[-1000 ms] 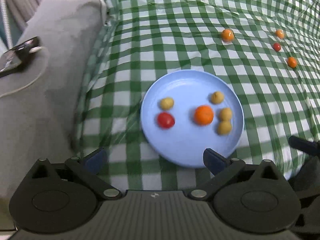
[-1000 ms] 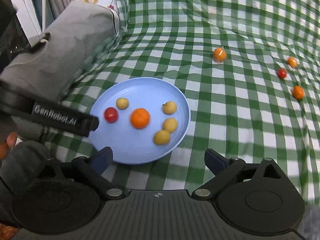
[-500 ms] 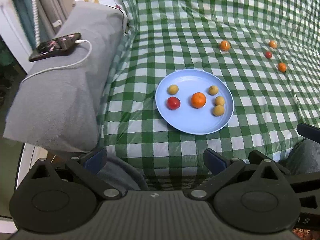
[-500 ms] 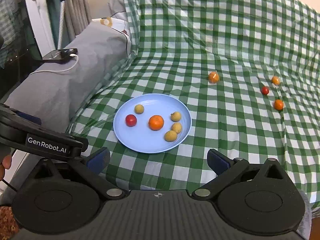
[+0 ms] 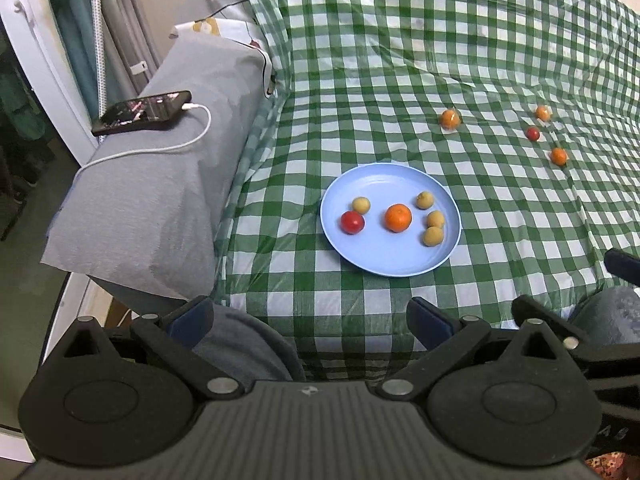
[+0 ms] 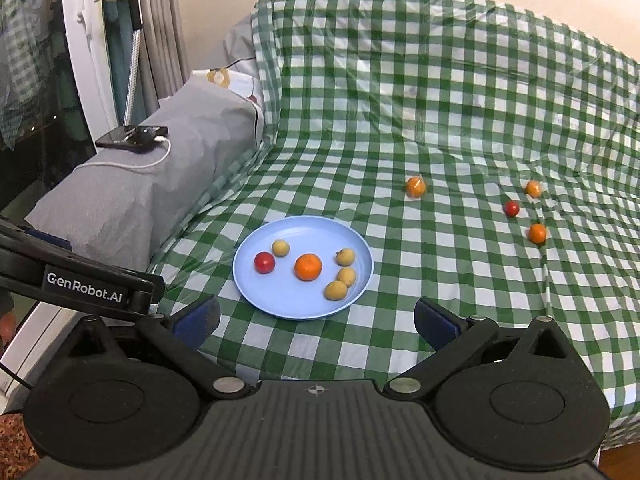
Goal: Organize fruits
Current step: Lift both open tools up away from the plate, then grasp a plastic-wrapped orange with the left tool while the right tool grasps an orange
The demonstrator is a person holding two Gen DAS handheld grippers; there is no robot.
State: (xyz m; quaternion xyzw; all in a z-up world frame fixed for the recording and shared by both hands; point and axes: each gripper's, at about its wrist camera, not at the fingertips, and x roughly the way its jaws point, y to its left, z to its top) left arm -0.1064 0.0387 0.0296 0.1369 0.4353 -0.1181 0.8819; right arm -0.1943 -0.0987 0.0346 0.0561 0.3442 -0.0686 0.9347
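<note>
A light blue plate point(image 5: 372, 256) point(image 6: 288, 304) lies on the green checked cloth. It holds an orange point(image 5: 398, 217) point(image 6: 308, 267), a red tomato point(image 5: 352, 222) point(image 6: 264, 262) and several small yellow-brown fruits point(image 5: 433, 236) point(image 6: 335, 290). Loose on the cloth far right lie an orange fruit point(image 5: 449, 118) point(image 6: 415, 187), a red tomato point(image 5: 533, 133) point(image 6: 511, 208) and two more small oranges point(image 5: 559, 156) point(image 6: 537, 233). My left gripper point(image 5: 308, 320) is open and empty, pulled back off the bed's front edge. My right gripper point(image 6: 316, 318) is open and empty, near the front edge.
A grey pillow point(image 5: 160, 184) point(image 6: 152, 184) lies left of the plate with a phone point(image 5: 142, 112) point(image 6: 132, 136) and white cable on it. The bed's front edge drops off just ahead of both grippers. A white door frame point(image 6: 86, 40) stands at left.
Both grippers have pulled back and up away from the plate, so the whole bed now shows. The fruits and plate have not moved. Both grippers stayed open.
</note>
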